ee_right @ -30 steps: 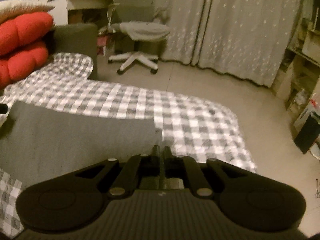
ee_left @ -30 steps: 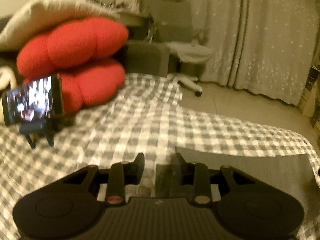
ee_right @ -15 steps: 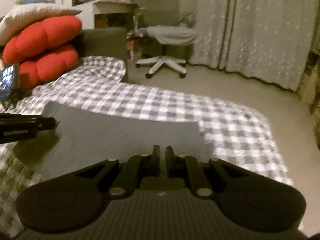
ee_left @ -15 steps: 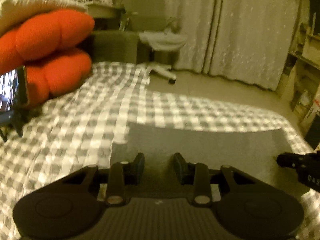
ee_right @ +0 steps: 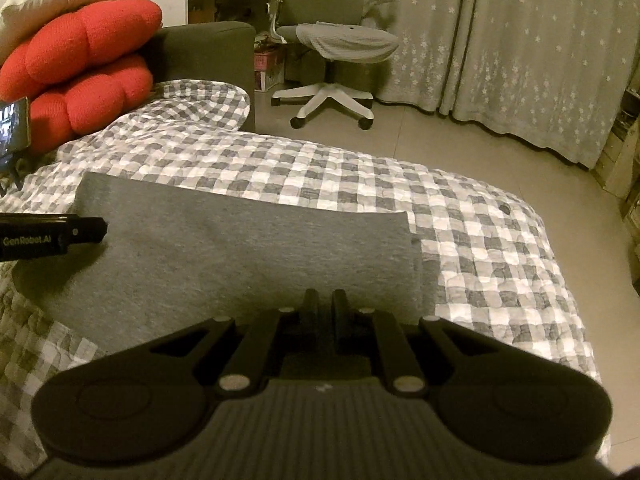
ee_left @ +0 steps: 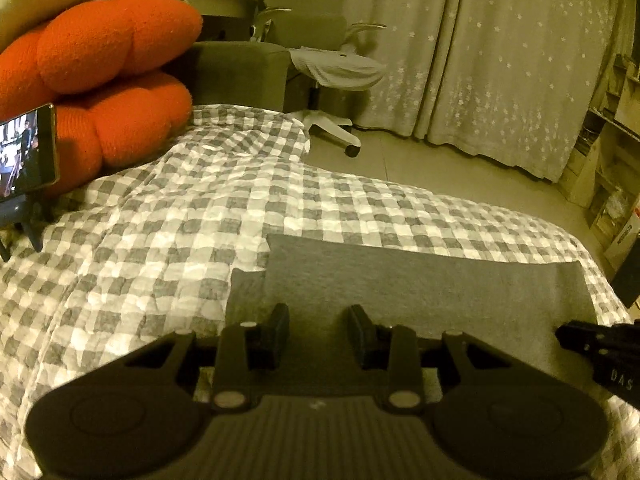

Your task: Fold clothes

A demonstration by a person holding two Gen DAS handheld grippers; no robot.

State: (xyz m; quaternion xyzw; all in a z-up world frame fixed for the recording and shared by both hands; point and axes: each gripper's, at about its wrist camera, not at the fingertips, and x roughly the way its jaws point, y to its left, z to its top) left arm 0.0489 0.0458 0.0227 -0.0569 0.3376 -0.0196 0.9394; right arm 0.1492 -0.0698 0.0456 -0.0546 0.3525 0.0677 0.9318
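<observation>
While the left gripper (ee_left: 319, 322) hangs open and the right gripper (ee_right: 325, 306) is barely parted, both empty over the grey garment (ee_right: 240, 256), pressing its near fold flat seems wise.

A: Where's the folded grey garment (ee_right: 240, 256)?
B: Flat on the checked quilt (ee_right: 460, 216), near edge. Left gripper (ee_left: 319, 328) over its left end, right gripper (ee_right: 325, 304) over its right.
A: Behind?
B: Stacked red cushions (ee_left: 108, 80) far left, phone on stand (ee_left: 26, 152) before them.

Folded grey garment (ee_right: 248, 256) on checked quilt (ee_right: 360, 176), right gripper (ee_right: 325, 308) over it
</observation>
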